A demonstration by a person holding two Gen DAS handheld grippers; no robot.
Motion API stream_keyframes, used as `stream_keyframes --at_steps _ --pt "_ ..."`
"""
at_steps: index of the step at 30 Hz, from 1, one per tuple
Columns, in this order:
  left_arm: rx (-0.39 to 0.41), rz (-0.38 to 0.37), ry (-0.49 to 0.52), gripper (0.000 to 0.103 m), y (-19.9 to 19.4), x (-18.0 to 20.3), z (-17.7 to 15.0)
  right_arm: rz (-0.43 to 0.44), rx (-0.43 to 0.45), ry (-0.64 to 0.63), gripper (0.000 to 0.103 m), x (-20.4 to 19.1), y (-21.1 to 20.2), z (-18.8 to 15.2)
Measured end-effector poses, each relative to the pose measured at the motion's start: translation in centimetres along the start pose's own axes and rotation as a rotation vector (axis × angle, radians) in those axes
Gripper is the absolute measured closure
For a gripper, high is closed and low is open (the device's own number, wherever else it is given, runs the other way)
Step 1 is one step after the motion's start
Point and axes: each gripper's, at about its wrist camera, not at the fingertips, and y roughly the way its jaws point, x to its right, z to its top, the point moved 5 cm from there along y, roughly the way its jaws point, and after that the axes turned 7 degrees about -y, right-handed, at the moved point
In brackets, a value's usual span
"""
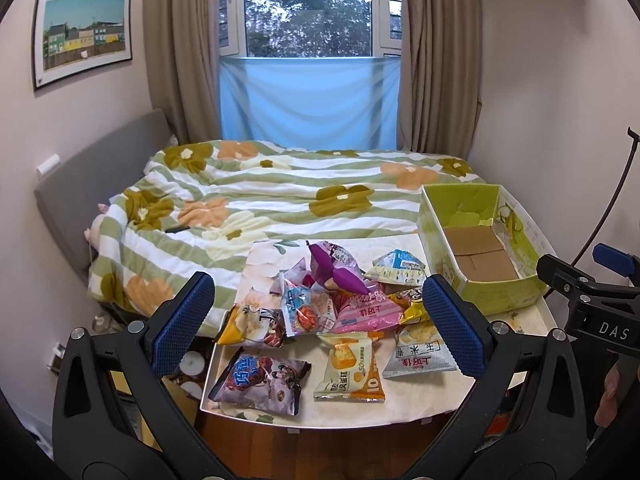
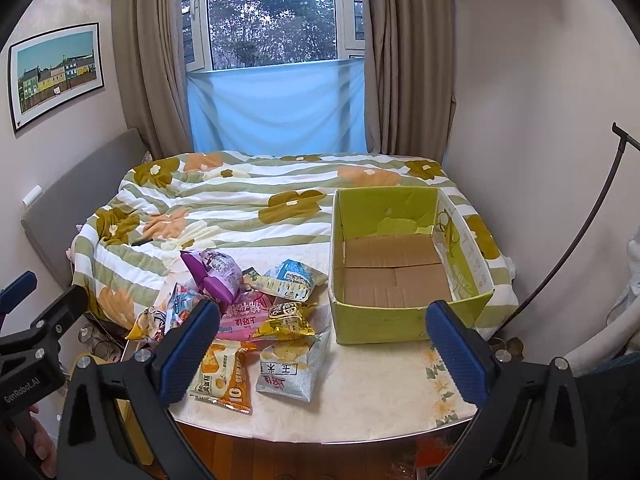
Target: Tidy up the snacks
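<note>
Several snack packets lie in a heap on the left part of a white floral table (image 1: 360,412) (image 2: 360,400): a purple packet (image 1: 336,268) (image 2: 216,272), a pink one (image 1: 364,312), a gold one (image 2: 286,320), an orange-and-white one (image 1: 352,368) (image 2: 228,376) and a grey corn one (image 1: 420,352) (image 2: 288,368). An empty green cardboard box (image 1: 500,288) (image 2: 380,320) stands on the table's right part. My left gripper (image 1: 318,322) hovers open in front of the heap. My right gripper (image 2: 324,348) is open too, between heap and box, holding nothing.
A bed with a flowered quilt (image 1: 280,192) butts against the table's far edge. Behind it are a window (image 1: 308,8), curtains and a blue cloth. A black curved rod (image 2: 580,232) rises at the right wall. Wooden floor (image 2: 300,456) shows below the table's near edge.
</note>
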Motion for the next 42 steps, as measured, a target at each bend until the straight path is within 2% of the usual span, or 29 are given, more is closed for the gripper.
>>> stream_keyframes --at_steps 42 --pt "-0.003 -0.001 -0.004 0.001 0.9 -0.1 -0.03 0.006 0.006 0.015 0.0 0.31 0.26 0.27"
